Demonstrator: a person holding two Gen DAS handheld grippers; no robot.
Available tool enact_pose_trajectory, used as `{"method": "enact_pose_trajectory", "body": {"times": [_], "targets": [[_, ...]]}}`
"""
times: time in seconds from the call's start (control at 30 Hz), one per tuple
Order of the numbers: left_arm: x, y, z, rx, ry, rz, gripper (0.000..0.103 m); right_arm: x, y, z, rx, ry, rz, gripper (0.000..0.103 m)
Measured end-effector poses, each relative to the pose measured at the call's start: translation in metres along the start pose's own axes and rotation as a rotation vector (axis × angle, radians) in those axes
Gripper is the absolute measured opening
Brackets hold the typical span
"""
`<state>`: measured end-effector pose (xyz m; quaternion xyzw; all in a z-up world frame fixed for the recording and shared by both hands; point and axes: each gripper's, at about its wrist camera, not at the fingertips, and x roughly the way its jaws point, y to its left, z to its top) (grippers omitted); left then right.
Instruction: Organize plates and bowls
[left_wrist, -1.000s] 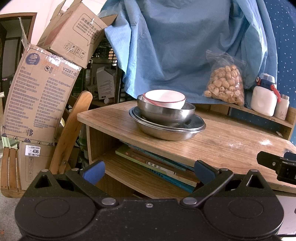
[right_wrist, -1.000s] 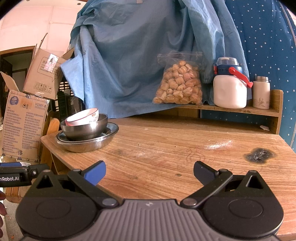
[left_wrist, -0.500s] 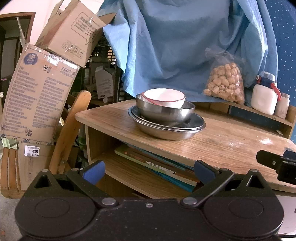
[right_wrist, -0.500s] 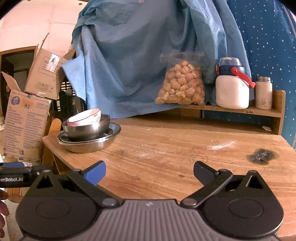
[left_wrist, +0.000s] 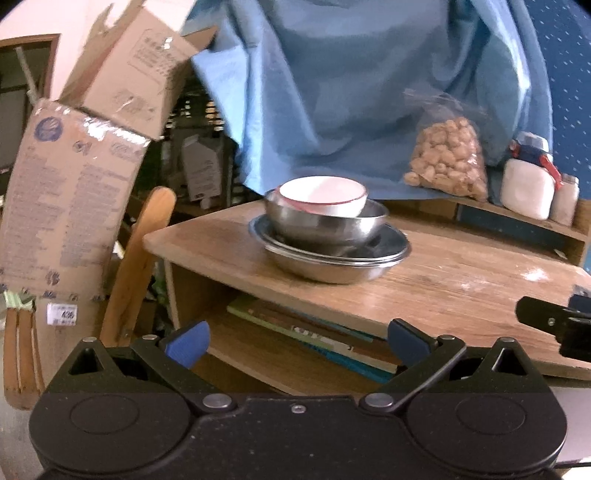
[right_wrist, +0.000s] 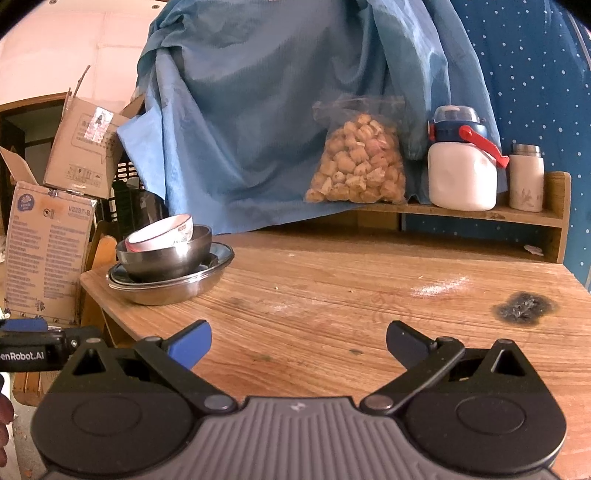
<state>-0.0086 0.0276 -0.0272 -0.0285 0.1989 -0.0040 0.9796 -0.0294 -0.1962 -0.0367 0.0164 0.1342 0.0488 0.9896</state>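
With both tools spread and empty — left tool (left_wrist: 295, 338), right tool (right_wrist: 298, 341) — the stacked bowls (left_wrist: 325, 221) look organized; next likely withdrawal from the desk (right_wrist: 369, 295).

Wooden table (right_wrist: 332, 295) (steel plates (right_wrist: 170, 282) atop)

the left wrist view is blurring throughout, so print on the cardboard boxes (left_wrist: 70, 206) is not reading. the steel bowl (left_wrist: 325, 225) is hiding the lower part of the white bowl (left_wrist: 323, 195), and is itself covering the middle of the steel plates (left_wrist: 332, 262) (their count is not telling). the desk edge is cutting off the books (left_wrist: 314, 332). the right gripper (left_wrist: 554, 326) is running off the frame's right edge.
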Motion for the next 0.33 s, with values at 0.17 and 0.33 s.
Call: {"method": "enact_pose_trajectory", "body": {"times": [0.17, 0.33], "targets": [[0.004, -0.008, 0.012, 0.027, -0.013, -0.026, 0.102, 0.004, -0.003, 0.003, 0.000, 0.004, -0.001, 0.103], [0.010, -0.017, 0.025, 0.030, -0.018, -0.056, 0.102, 0.005, -0.012, 0.011, -0.002, -0.008, -0.004, 0.103]]}}
